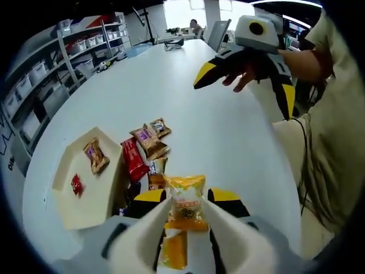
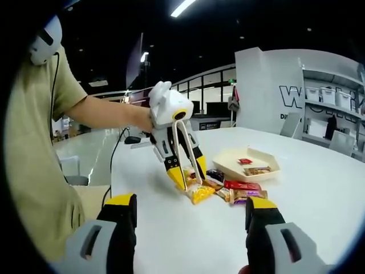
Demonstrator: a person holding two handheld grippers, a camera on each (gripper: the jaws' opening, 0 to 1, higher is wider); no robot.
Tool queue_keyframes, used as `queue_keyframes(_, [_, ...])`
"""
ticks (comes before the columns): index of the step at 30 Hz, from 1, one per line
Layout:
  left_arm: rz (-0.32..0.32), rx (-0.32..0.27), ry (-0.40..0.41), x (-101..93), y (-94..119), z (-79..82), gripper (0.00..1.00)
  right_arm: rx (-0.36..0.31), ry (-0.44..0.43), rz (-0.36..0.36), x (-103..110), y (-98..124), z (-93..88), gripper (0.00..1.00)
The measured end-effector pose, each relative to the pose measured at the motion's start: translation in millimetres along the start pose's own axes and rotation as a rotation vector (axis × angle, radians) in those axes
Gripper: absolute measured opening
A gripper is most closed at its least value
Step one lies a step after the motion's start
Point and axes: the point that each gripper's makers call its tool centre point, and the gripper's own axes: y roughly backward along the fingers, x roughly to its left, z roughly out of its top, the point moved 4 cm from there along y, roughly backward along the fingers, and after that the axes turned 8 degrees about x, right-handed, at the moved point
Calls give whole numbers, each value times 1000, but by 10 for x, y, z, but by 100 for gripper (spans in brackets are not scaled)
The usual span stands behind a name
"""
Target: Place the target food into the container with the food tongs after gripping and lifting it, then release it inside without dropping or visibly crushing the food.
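Note:
My left gripper is shut on a pair of white food tongs, whose two arms reach forward on either side of a yellow snack packet. In the right gripper view the left gripper leans down over the same yellow packet, which seems to rest on the white table. A cream tray lies to the left and holds two small wrapped snacks. The tray also lies beyond the snack pile. My right gripper is open and holds nothing, and the right gripper hovers high over the table.
Several wrapped snacks lie in a loose pile between the tray and the yellow packet. The white table stretches far ahead. A person in a beige shirt stands at its right edge. Shelves with bins line the left wall.

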Motion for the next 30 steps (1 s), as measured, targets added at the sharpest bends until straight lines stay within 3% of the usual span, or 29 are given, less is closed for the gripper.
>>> queue_keyframes(30, [-17, 27, 6, -52, -47, 4, 27, 8, -10, -22, -31, 45, 42, 83])
